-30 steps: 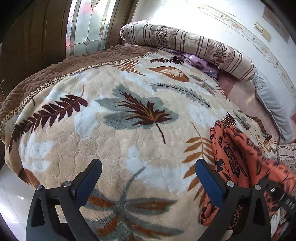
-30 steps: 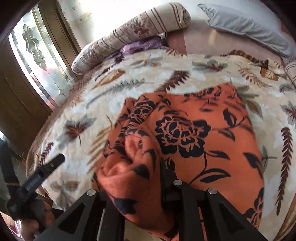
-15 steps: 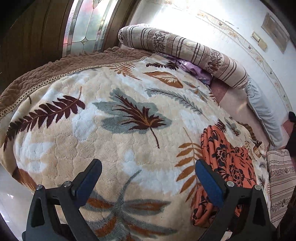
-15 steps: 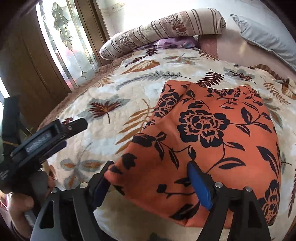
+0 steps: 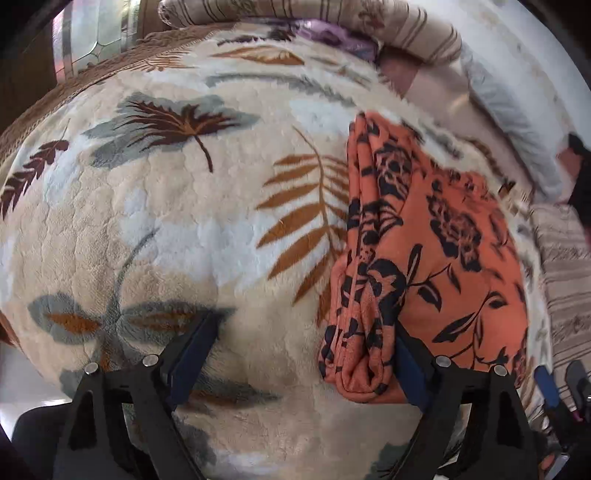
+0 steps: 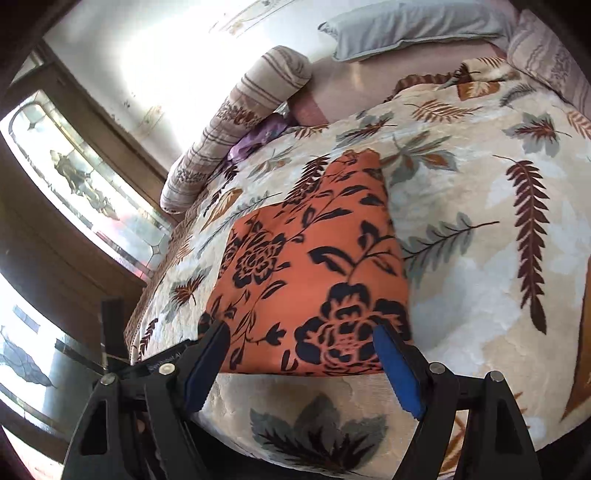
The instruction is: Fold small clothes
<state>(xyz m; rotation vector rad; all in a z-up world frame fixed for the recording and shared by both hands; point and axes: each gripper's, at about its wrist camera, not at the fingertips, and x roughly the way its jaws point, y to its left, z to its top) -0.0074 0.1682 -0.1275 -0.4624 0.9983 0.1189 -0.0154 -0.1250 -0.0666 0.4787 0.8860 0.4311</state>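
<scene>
We judged the fold mostly done. The cloth (image 6: pixel 314 280) lay on the blanket (image 6: pixel 480 258) as a compact orange floral packet, flat on top, w/ its near edge straight across and close to the bed's front edge. In the left view the cloth (image 5: pixel 436 258) showed stacked layers bunched along its left side, rolled and a bit uneven at the near corner, so we reckoned that side still wanted tidying or one more fold (we couldn't tell if a last fold was meant). No other small clothes showed in either view, only a pillow (image 6: pixel 236 125) and a grey cushion (image 6: pixel 406 26) at the far end of the bed.

Left gripper (image 5: pixel 299 354) sat low over the blanket, pointing up the bed, fingers spread wide and holding nothing. Its right finger (image 5: pixel 410 365) was against the cloth's bunched near corner, or just beside it; contact wasn't clear. Its left finger was well apart from the cloth, over bare blanket.

Right gripper (image 6: pixel 299 365) hovered at the near edge of the cloth, tilted so the room looked canted, fingers also released and wide. Both blue pads straddled the packet's near edge, approx. one at each corner, w/ nothing pinched between them. Whether the tips touched the fabric, we couldn't say.
</scene>
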